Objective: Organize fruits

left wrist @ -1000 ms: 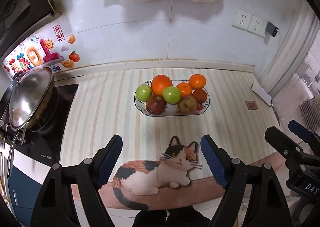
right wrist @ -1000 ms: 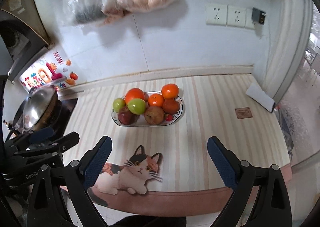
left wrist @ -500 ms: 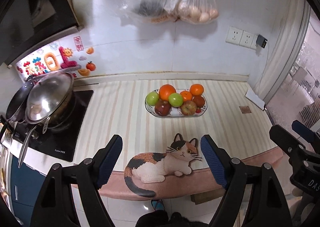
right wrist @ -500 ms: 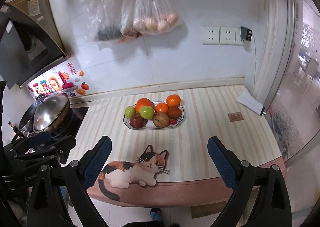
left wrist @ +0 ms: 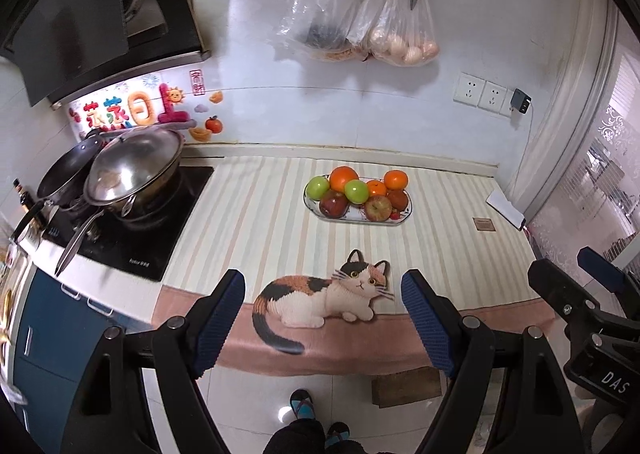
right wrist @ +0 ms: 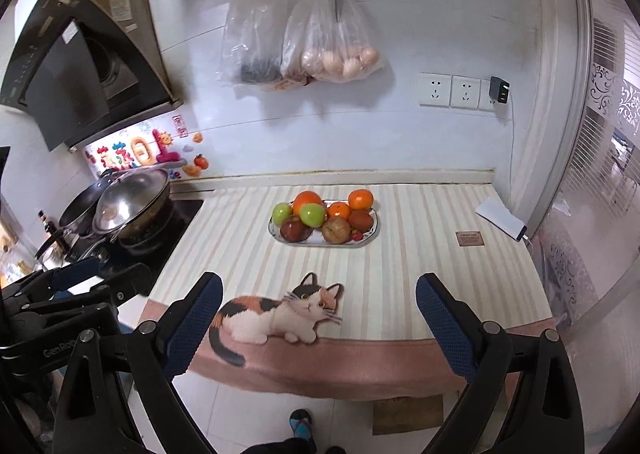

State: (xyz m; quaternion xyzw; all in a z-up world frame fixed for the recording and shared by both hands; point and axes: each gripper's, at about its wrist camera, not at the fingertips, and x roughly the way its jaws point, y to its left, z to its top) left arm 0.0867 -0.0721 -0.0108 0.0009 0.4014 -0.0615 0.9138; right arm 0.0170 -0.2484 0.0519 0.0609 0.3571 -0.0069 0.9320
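left wrist view: the left tongs (left wrist: 322,324) fill the bottom of the frame, released, jaws wide apart with nothing between them but the cat picture (left wrist: 328,300) on the mat. the fruit plate (left wrist: 406,213) lies above and a little right of centre, on the striped tabletop (left wrist: 248,213), well apart from the tips. its long axis runs left to right across the frame, so it lies broadside to the tongs. from the left i count a green apple (left wrist: 318,187), a large orange (left wrist: 343,178), a second green apple (left wrist: 357,191), a red apple (left wrist: 334,203), a small orange (left wrist: 377,188), another red apple (left wrist: 378,208), a dark red fruit (left wrist: 397,197) and an orange (left wrist: 395,179) at the right end. part of the right tongs (left wrist: 592,290) shows at the lower right edge.

right wrist view: the right tongs (right wrist: 320,318) are likewise released and empty, and the plate sits just left of centre, upper middle of the frame. neither hand looks clearly nearer; both hang out over the floor, short of the tabletop edge, so i judge any pick needs a long reach forward and down.

hard to make out: a small red thing at the plate's right front, strawberry or tomato, i cannot tell. the back fruits are partly hidden by the front row. the person shows only as shoes (left wrist: 312,420) at the bottom edge. no second dish or sorting place is visible.
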